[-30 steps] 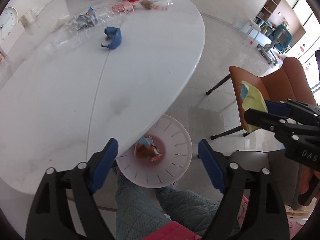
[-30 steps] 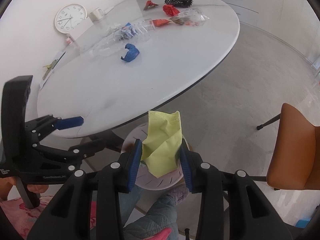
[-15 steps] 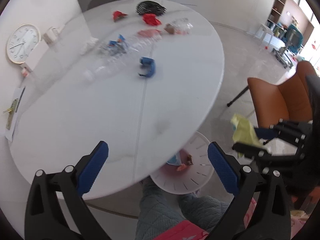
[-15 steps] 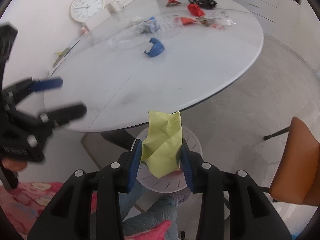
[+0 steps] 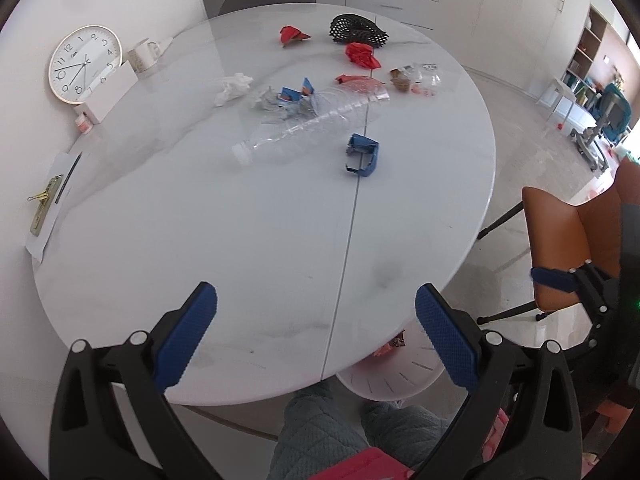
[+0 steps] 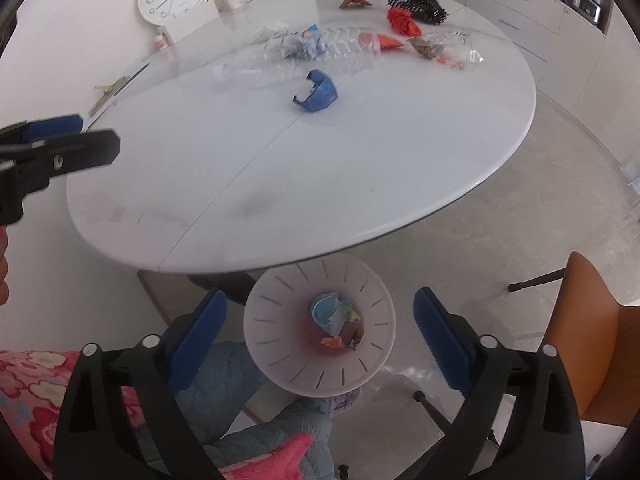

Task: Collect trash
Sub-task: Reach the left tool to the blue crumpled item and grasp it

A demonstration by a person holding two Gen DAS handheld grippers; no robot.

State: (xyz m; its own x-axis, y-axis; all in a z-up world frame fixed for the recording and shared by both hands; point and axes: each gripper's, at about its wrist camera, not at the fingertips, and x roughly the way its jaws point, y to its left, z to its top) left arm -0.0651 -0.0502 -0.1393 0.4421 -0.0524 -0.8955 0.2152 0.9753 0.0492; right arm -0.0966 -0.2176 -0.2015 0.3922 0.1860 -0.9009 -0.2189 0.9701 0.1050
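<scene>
Both grippers' fingers (image 6: 198,330) gape empty, the right's having just opened above the bin (image 6: 280,368) holding trash (image 6: 332,312).

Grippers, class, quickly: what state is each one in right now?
Left gripper: open, holding nothing.
Right gripper: jaws have just been opening, nothing between them, above the bin.

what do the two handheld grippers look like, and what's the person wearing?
Both the left gripper and right gripper have black plastic frames with triangular cutouts, silver pivot screws and blue textured pads. No cables visible. The person wears quilted blue-grey trousers and a pink floral garment.
</scene>
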